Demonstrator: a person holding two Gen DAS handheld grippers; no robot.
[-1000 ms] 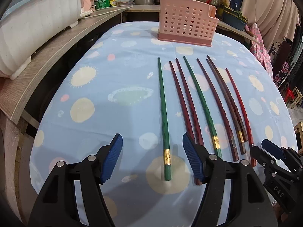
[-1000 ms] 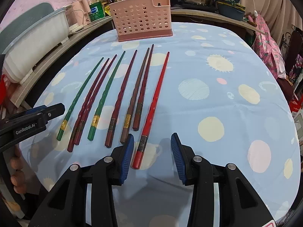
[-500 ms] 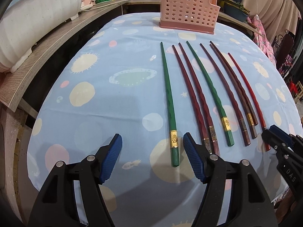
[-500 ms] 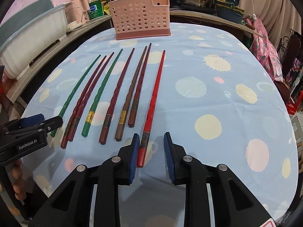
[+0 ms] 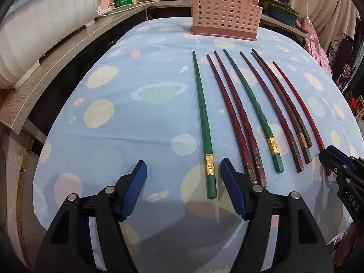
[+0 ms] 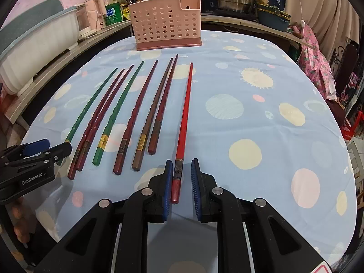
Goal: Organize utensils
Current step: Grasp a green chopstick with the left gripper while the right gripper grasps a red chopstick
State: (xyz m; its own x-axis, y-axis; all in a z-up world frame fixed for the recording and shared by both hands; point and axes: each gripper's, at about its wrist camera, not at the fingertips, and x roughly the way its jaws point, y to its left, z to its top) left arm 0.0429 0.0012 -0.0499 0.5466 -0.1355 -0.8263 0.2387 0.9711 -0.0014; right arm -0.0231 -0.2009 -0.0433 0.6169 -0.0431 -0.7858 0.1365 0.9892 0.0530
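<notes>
On tablecloth (image 6: 261, 118): slim bright-red chopstick (image 6: 185, 104)

"GenRobot.AI" is printed in white on the black body of the left gripper (image 6: 36, 146), as seen from the right wrist. The letters "DAS" are read on the black body of the right gripper (image 5: 327, 157) in the left wrist view. The label on a green bottle (image 6: 111, 13) is too small to be read.
</notes>
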